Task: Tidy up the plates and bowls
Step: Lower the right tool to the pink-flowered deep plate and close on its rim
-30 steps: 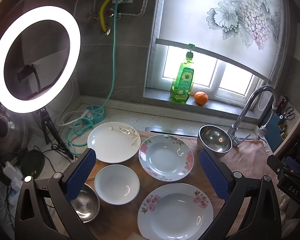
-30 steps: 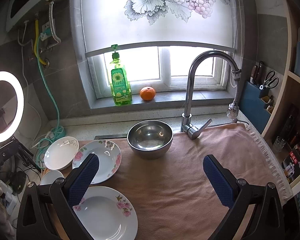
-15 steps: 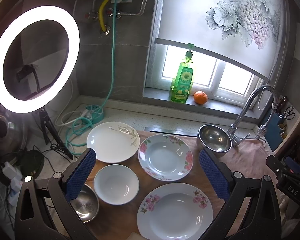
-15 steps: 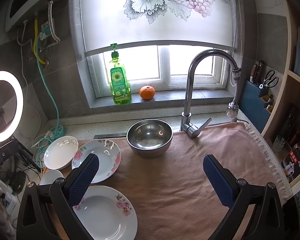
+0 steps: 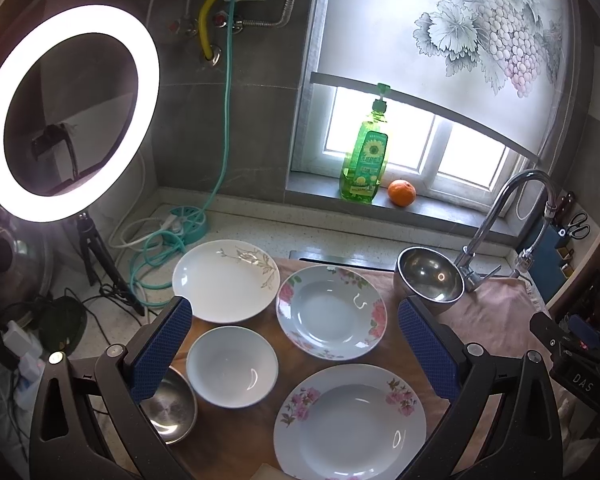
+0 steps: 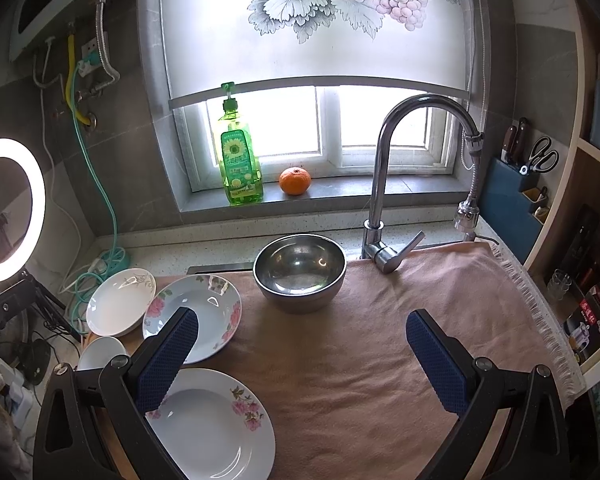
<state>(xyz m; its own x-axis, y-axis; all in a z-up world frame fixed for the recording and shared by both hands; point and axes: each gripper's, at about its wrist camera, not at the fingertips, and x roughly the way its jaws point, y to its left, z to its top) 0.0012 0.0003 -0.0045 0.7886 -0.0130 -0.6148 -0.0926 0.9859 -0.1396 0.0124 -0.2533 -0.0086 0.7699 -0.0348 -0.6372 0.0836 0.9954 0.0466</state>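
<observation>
While both grippers hang above the worktop with nothing between their fingers, the dishes lie spread out below.
Left gripper [image 5: 294, 344]: jaws spread wide, empty, held over the dishes on the left part of the worktop.
Right gripper [image 6: 302, 356]: jaws spread wide, empty, held over the pink cloth [image 6: 380, 340].
Near floral plate [image 5: 350, 420]: nearest the camera, pink flowers on its rim, lying flat and partly on the wooden board [image 5: 228, 440].
Far floral plate [image 5: 331, 312]: just beyond the near one, apart from it, its far edge on the cloth.
White plate [image 5: 226, 280]: far left, a pale sprig pattern on it, its rim close beside the far floral plate.
White bowl [image 5: 232, 366]: upright, near the white plate and left of the near floral plate.
Small steel bowl [image 5: 170, 408]: left of the white bowl, partly hidden behind the left finger.
Large steel bowl [image 6: 300, 270]: upright on the cloth's far edge, just left of the tap [image 6: 384, 184].
Windowsill: a green soap bottle [image 6: 238, 160] with an orange [image 6: 295, 180] to its right.
Ring light [image 5: 66, 112]: lit, on a stand at far left.
</observation>
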